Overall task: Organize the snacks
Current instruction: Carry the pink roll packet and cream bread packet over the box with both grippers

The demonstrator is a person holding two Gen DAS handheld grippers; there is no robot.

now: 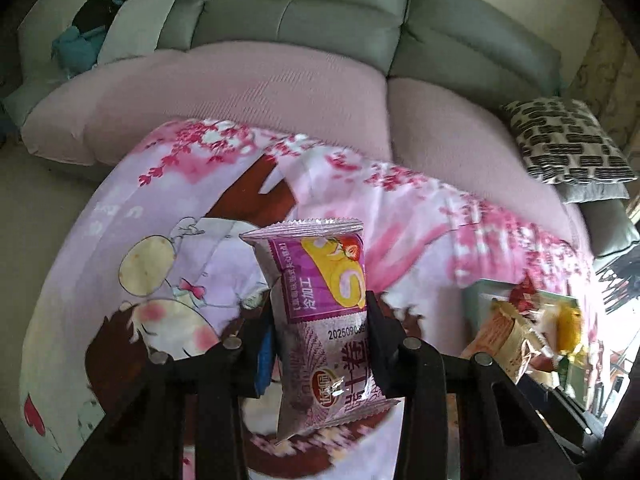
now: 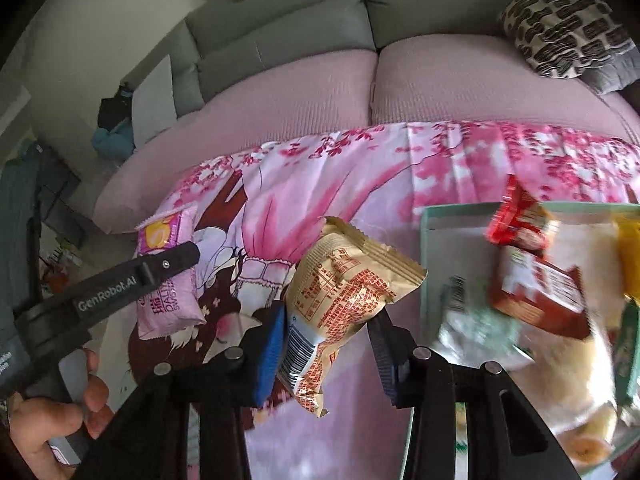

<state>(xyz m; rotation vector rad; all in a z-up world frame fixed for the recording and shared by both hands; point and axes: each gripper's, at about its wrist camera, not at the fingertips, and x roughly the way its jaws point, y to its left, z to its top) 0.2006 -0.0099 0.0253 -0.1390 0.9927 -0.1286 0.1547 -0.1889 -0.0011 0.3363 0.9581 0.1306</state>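
My left gripper (image 1: pixel 320 312) is shut on a purple-pink swiss roll packet (image 1: pixel 320 300) and holds it upright above the pink floral cloth (image 1: pixel 160 200). The same packet (image 2: pixel 168 276) and the left gripper's fingers (image 2: pixel 168 264) show at the left of the right wrist view. My right gripper (image 2: pixel 330 320) is shut on a tan snack packet with red print (image 2: pixel 340 288), held just left of the pale green box (image 2: pixel 430 240). That box holds several snacks, among them red packets (image 2: pixel 536 284) and a yellow one (image 2: pixel 630 256).
The cloth covers a low surface in front of a pink-covered sofa (image 1: pixel 260 92) with grey back cushions (image 1: pixel 304 20). A black-and-cream patterned cushion (image 2: pixel 560 24) lies at the right. The box with snacks (image 1: pixel 480 300) sits at the right in the left wrist view.
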